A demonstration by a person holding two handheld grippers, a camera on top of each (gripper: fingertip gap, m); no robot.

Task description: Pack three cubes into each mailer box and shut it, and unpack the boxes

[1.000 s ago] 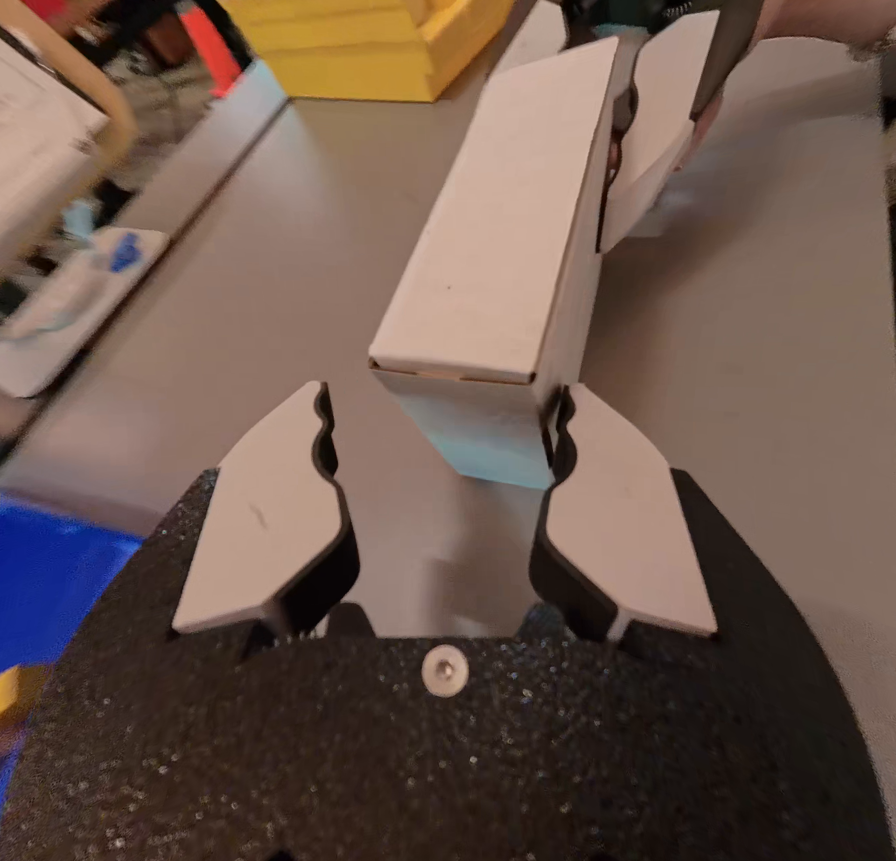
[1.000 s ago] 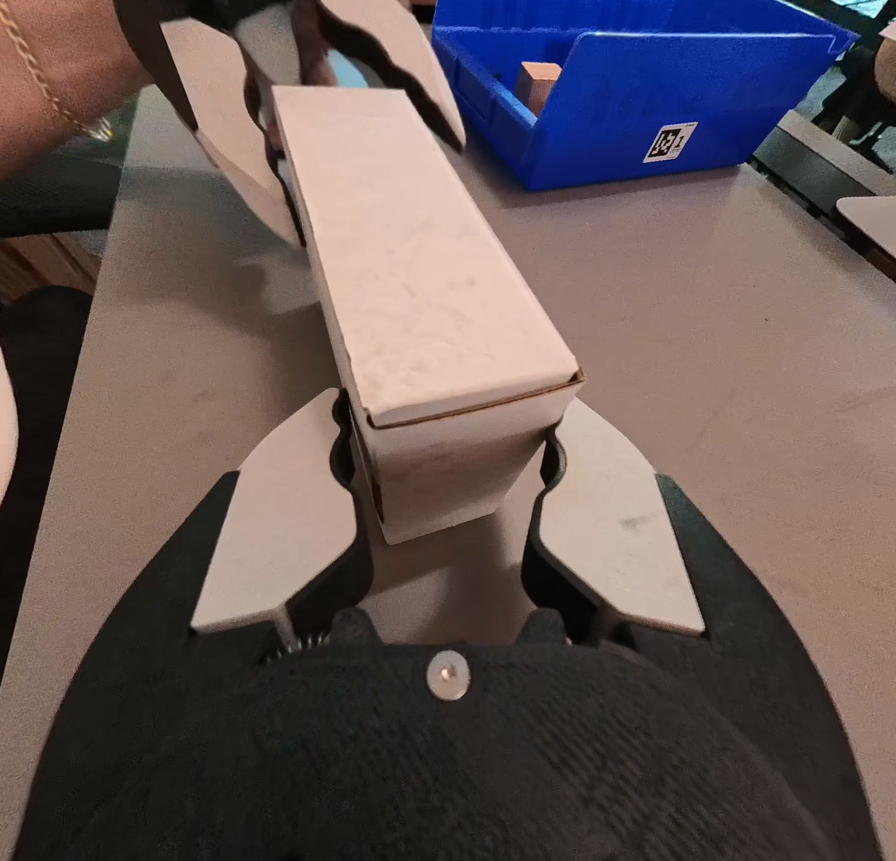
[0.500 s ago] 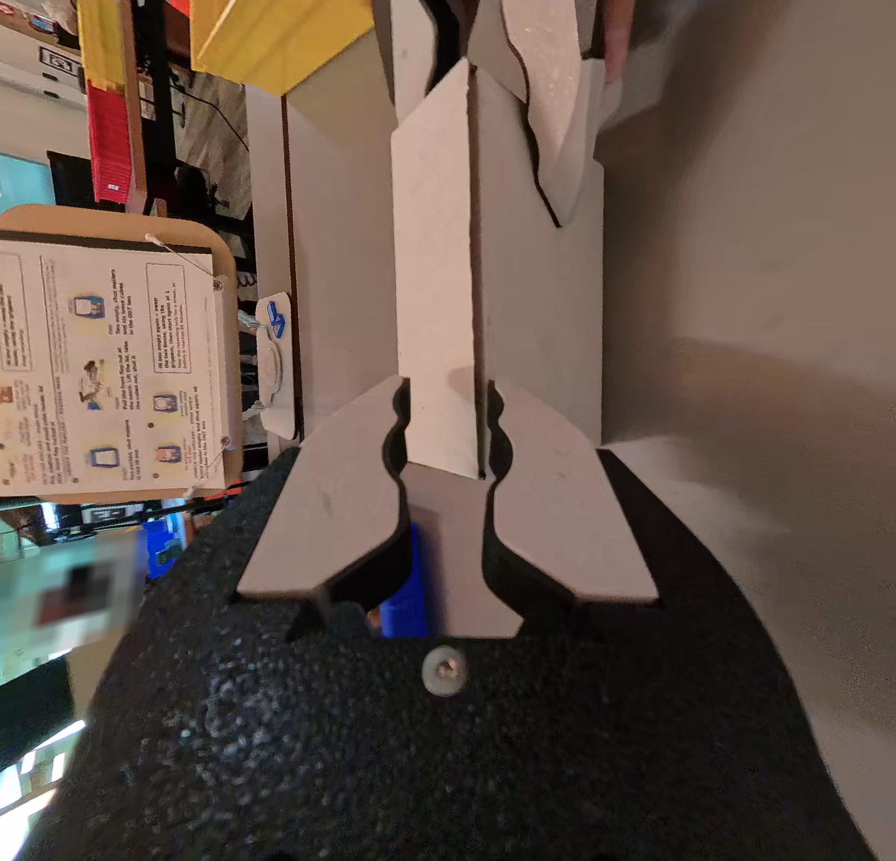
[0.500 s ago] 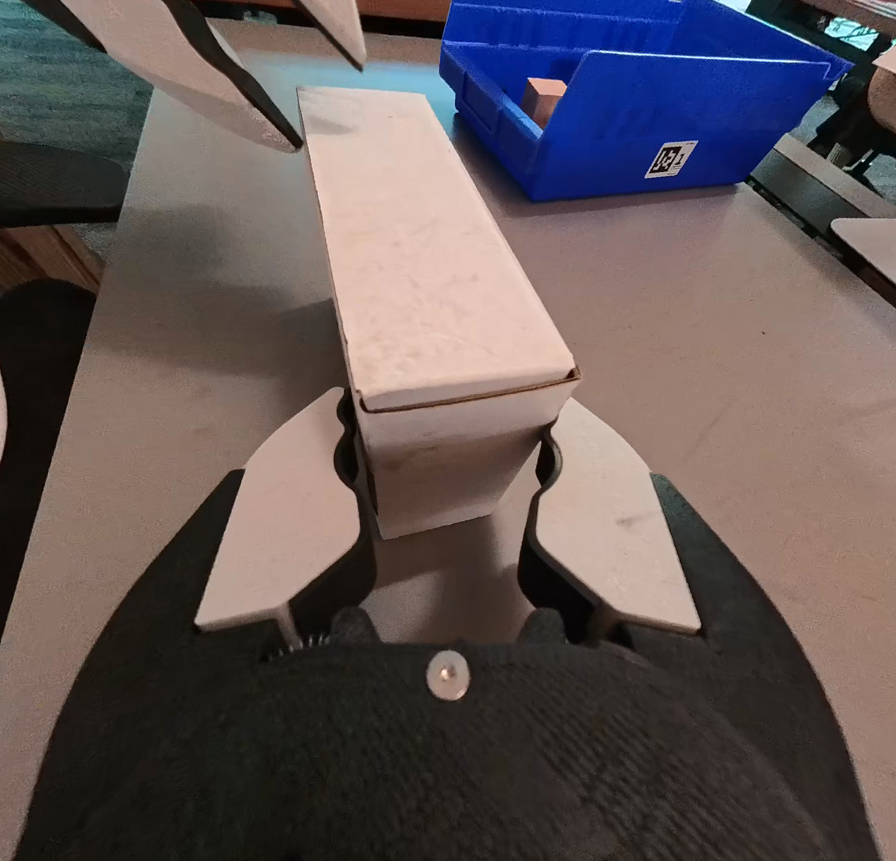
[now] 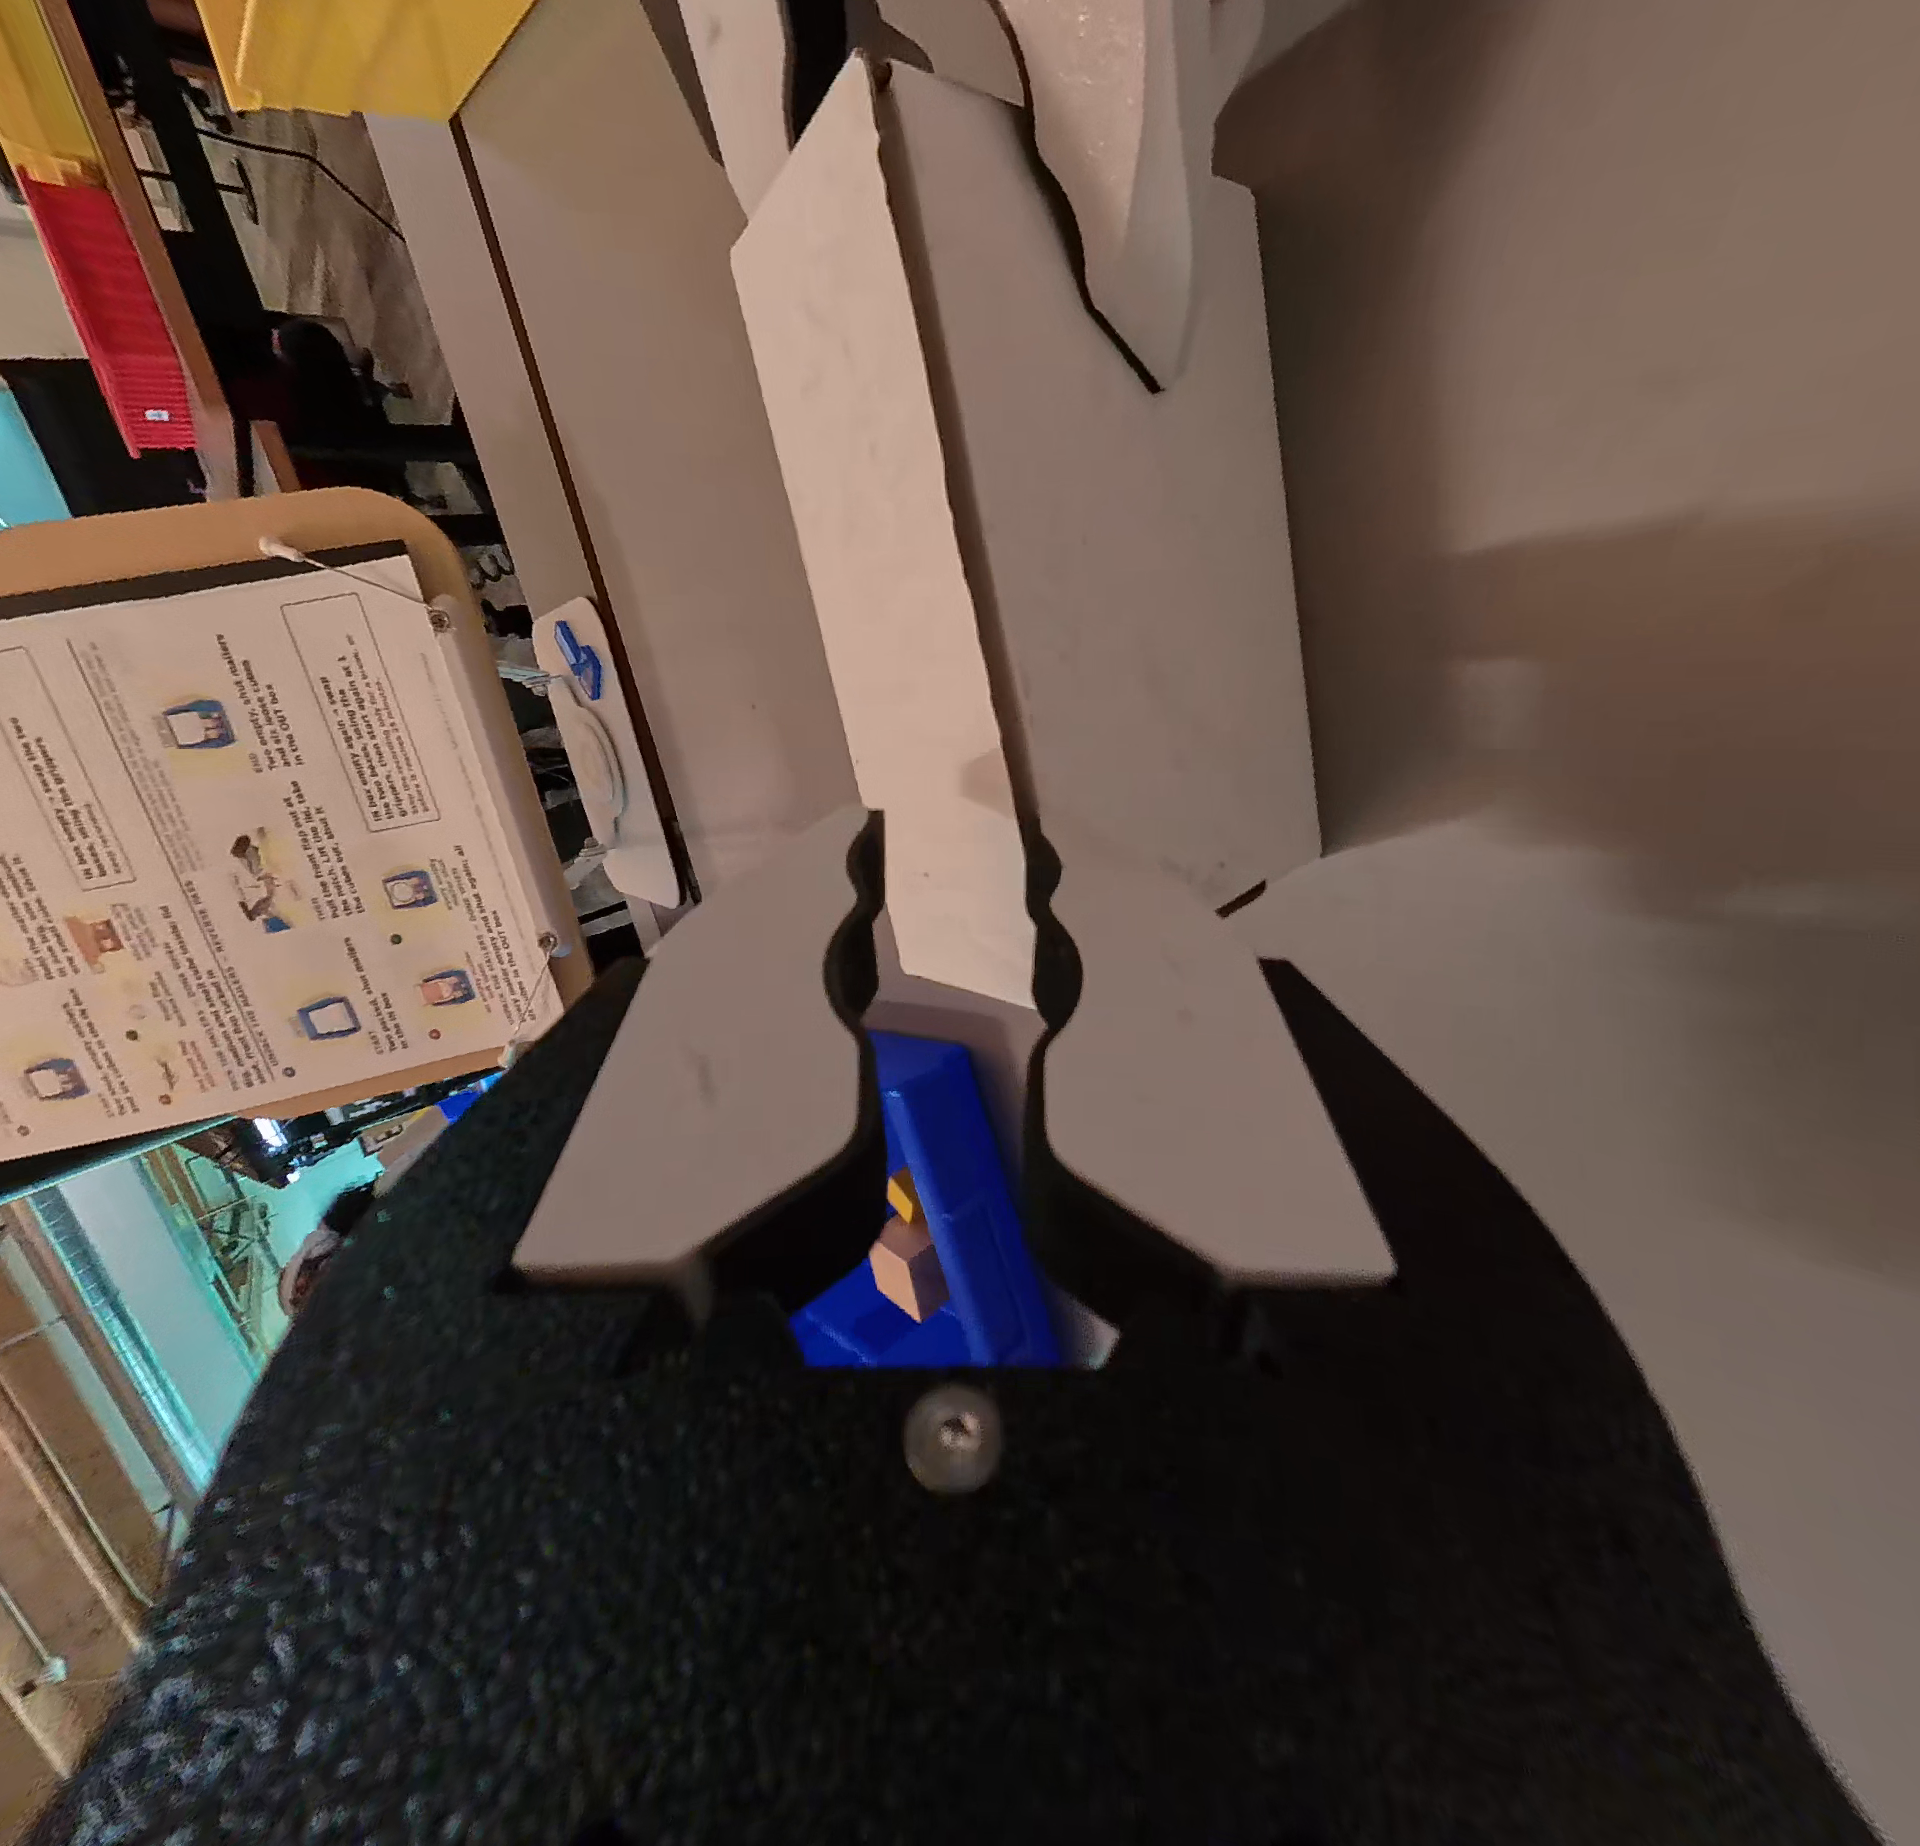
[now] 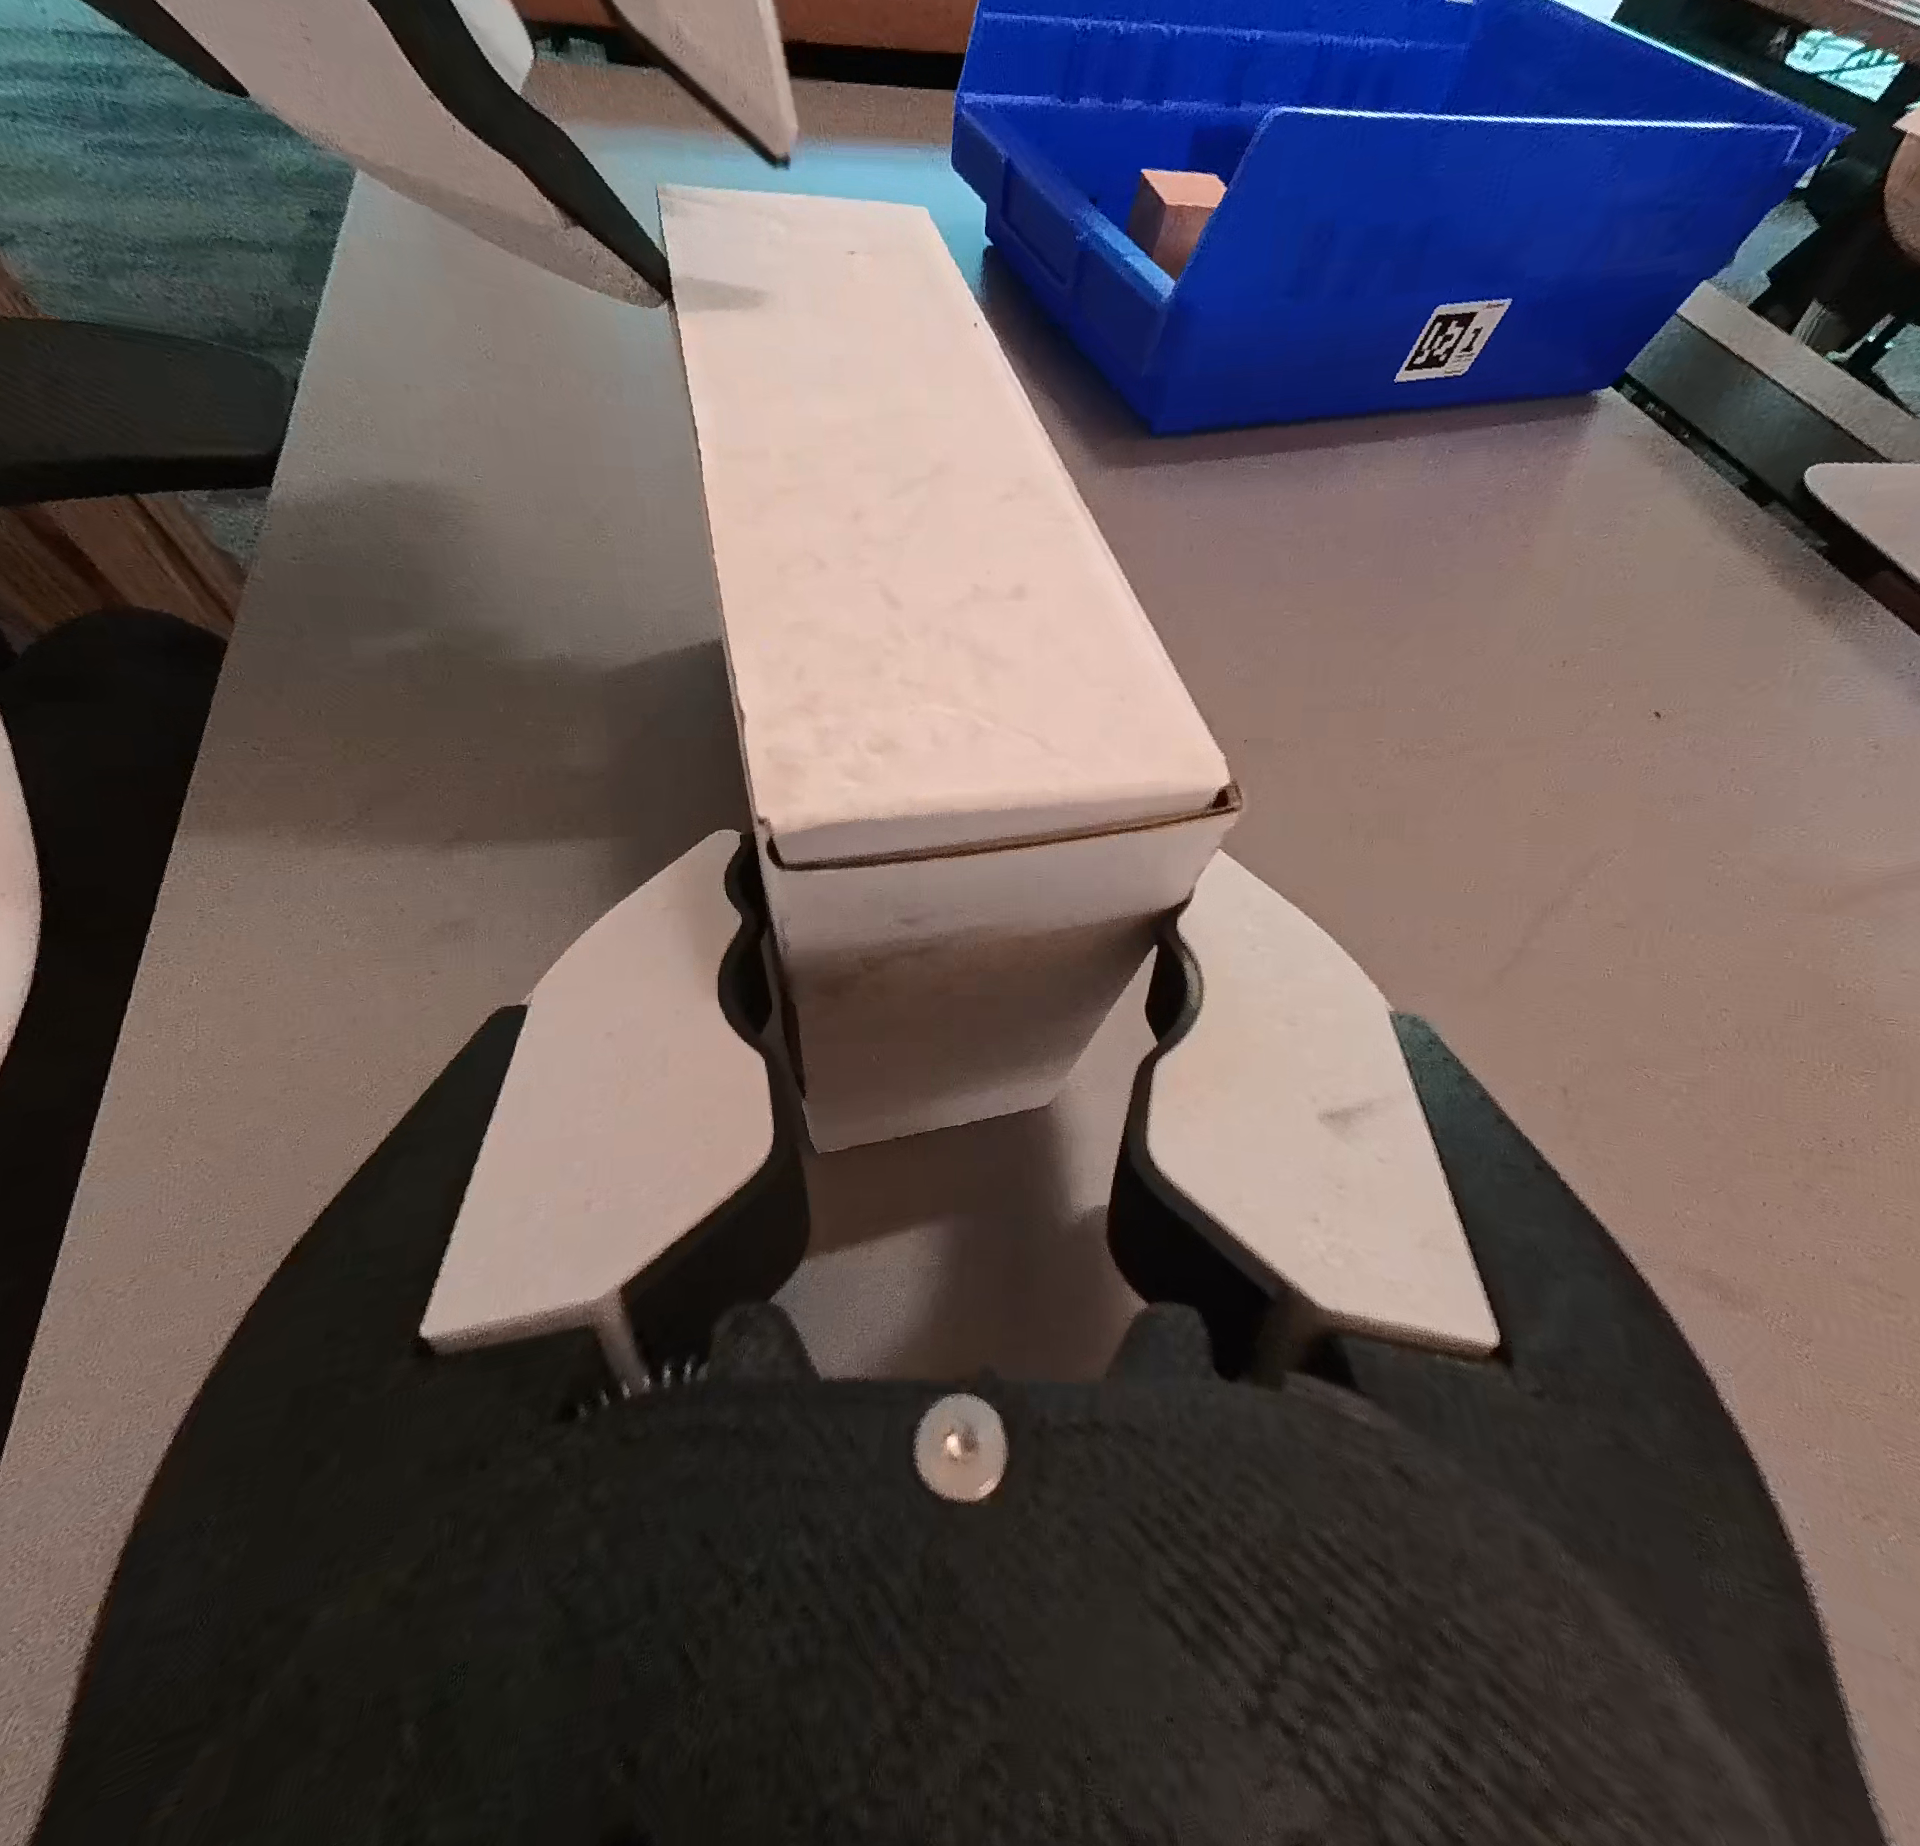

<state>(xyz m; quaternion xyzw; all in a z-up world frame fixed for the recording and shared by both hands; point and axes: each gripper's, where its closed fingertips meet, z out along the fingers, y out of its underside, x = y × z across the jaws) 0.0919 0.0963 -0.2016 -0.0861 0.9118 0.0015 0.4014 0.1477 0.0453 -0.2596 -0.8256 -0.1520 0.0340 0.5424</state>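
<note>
A long white mailer box (image 6: 914, 549) lies shut on the grey table (image 6: 1455, 757). My right gripper (image 6: 971, 851) is shut on its near end, one finger on each side. My left gripper (image 6: 712, 222) is rolled on its side at the box's far left corner. Its jaws stand a narrow gap apart, one finger above the lid and one beside the box, and hold nothing that I can see. In the left wrist view the box (image 5: 883, 549) runs away from my left gripper (image 5: 951, 830) toward a right finger (image 5: 1101, 186). A wooden cube (image 6: 1174, 212) lies in the blue bin (image 6: 1351, 290).
The blue bin stands at the back right of the table and shows between my left fingers (image 5: 935, 1121) with cubes in it. A yellow bin (image 5: 364, 9) stands at the table's other end. An instruction sheet on a board (image 5: 208, 809) stands beyond the table edge. Some 10 cm of space lies between my two pairs of fingers. The wooden cube (image 6: 1174, 212) is about 35 cm from both grippers' fingertips.
My left gripper has come off the box's far end, risen, rolled onto its side and narrowed its jaws. My right gripper has kept its hold on the near end; the box has not moved.
</note>
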